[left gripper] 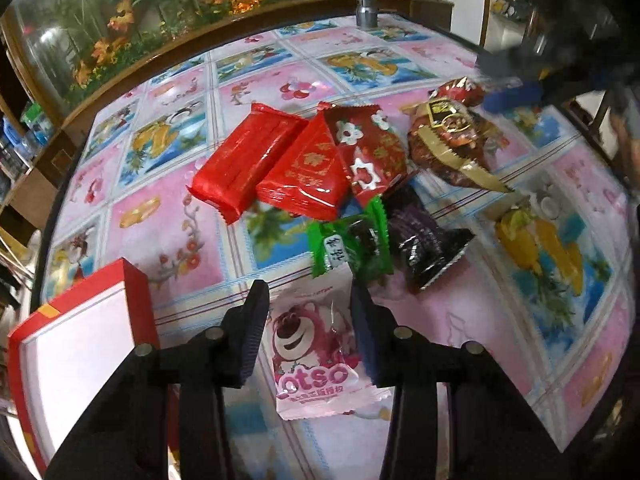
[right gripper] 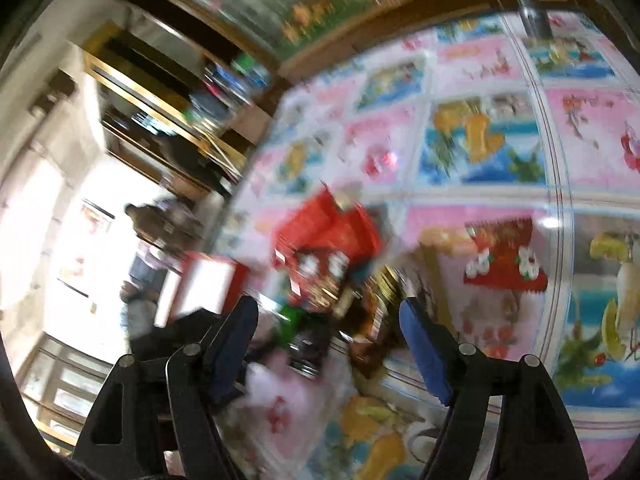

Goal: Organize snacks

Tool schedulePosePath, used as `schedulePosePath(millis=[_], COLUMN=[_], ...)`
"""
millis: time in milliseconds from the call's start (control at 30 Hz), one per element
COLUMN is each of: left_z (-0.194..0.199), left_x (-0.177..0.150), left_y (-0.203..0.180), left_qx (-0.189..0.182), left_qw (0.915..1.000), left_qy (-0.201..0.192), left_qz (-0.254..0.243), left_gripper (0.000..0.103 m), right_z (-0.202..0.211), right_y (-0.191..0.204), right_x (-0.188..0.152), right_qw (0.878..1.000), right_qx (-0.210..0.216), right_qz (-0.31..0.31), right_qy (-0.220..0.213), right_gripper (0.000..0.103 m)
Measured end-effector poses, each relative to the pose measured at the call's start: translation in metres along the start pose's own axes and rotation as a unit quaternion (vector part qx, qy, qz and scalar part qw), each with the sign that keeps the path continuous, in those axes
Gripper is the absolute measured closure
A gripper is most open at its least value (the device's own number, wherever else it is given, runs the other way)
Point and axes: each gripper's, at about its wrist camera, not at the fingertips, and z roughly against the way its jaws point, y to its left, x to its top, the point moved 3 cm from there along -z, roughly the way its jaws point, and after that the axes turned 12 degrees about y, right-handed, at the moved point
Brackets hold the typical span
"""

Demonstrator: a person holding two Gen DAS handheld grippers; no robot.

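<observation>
In your left wrist view, a red box (left gripper: 80, 344) with a white inside sits at the lower left of the frame, on the table (left gripper: 168, 216) with its pink and blue picture cloth. Just right of the box, at the bottom middle, your left gripper (left gripper: 310, 312) has its 2 fingers on either side of a pink bear snack pack (left gripper: 316, 348), and the pads press on the pack's 2 edges, so the jaws are clamped on it. Above them, in the middle of the frame, 3 red snack packs (left gripper: 288, 160) lie side by side and overlap a little. Below those lies a green snack pack (left gripper: 352, 244), touching a dark purple pack (left gripper: 428, 240) on its right. Further right and higher is a brown and gold pack (left gripper: 452, 140). At the upper right you can see your right gripper (left gripper: 516, 92), blurry, just above that brown pack. In your right wrist view everything is smeared. The red box (right gripper: 208, 284) shows at the middle left, and the heap of snacks sits in the middle. Your right gripper (right gripper: 328, 316) is at the bottom, its jaws wide apart, with nothing pinched between the pads. A red flower pack (right gripper: 504, 256) lies alone at the right.
</observation>
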Motion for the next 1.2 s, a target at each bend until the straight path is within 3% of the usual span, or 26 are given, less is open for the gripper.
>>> schedulePosePath(millis=[200, 367, 533, 767, 833, 900, 1033, 1100, 1200], left_z=[0.004, 0.015, 0.018, 0.022, 0.021, 0.020, 0.026, 0.030, 0.028], left_x=[-0.006, -0.014, -0.027, -0.037, -0.039, -0.042, -0.050, -0.054, -0.057], left_y=[-0.004, -0.004, -0.009, -0.010, -0.007, -0.005, -0.002, -0.003, -0.008], left_qx=[-0.014, -0.054, -0.076, -0.073, -0.070, -0.068, -0.062, -0.053, -0.045], left_qw=[0.9998, 0.9977, 0.9957, 0.9955, 0.9953, 0.9948, 0.9940, 0.9946, 0.9959], left_qy=[-0.008, -0.019, -0.019, -0.024, -0.018, -0.013, -0.013, -0.014, -0.011], left_qz=[0.008, 0.035, 0.050, 0.057, 0.064, 0.075, 0.089, 0.088, 0.078], left_gripper=[0.068, 0.071, 0.071, 0.071, 0.066, 0.054, 0.049, 0.033, 0.032], right_z=[-0.011, -0.023, -0.037, -0.049, -0.052, -0.054, -0.055, -0.056, -0.057], right_y=[-0.014, -0.022, -0.015, -0.002, 0.003, 0.008, 0.009, 0.010, 0.010], right_x=[-0.002, -0.001, 0.002, 0.003, 0.002, -0.001, -0.002, -0.001, -0.002], right_qw=[0.997, 0.991, 0.984, 0.972, 0.969, 0.969, 0.968, 0.968, 0.968], right_qx=[-0.079, -0.129, -0.174, -0.233, -0.242, -0.243, -0.242, -0.243, -0.245], right_qz=[-0.021, -0.039, -0.019, 0.022, 0.038, 0.053, 0.058, 0.059, 0.059], right_qy=[0.015, 0.021, 0.018, -0.003, -0.003, -0.001, 0.000, 0.000, -0.002], right_gripper=[0.029, 0.029, 0.029, 0.030, 0.033, 0.038, 0.038, 0.038, 0.036])
